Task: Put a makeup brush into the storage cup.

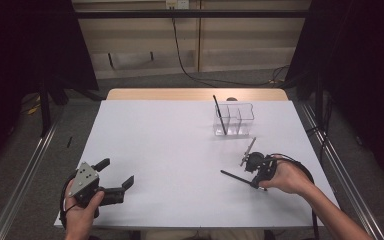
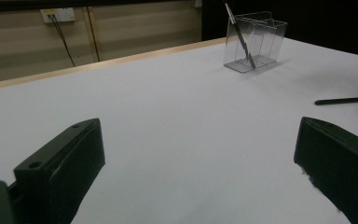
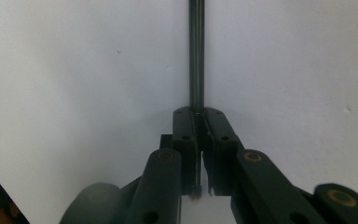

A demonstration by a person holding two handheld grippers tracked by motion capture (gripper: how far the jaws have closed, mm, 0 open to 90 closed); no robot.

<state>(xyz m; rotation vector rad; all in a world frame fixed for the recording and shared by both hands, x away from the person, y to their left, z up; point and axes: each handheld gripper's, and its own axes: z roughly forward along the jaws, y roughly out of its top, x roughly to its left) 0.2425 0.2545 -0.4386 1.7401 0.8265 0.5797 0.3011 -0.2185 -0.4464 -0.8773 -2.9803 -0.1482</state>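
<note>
A flat white table top (image 1: 180, 165) takes up the middle of the high view, and a pale wooden strip (image 1: 195, 94) runs along its far edge. Behind it a black cable (image 1: 180, 55) hangs from a white wall socket (image 1: 176, 4) down a beige panelled wall (image 1: 240, 40) to the grey floor (image 1: 70, 120). Black curtains (image 1: 30, 45) hang at both sides, and a long metal rail (image 1: 22, 185) lies on the floor beside each long side of the table.
</note>
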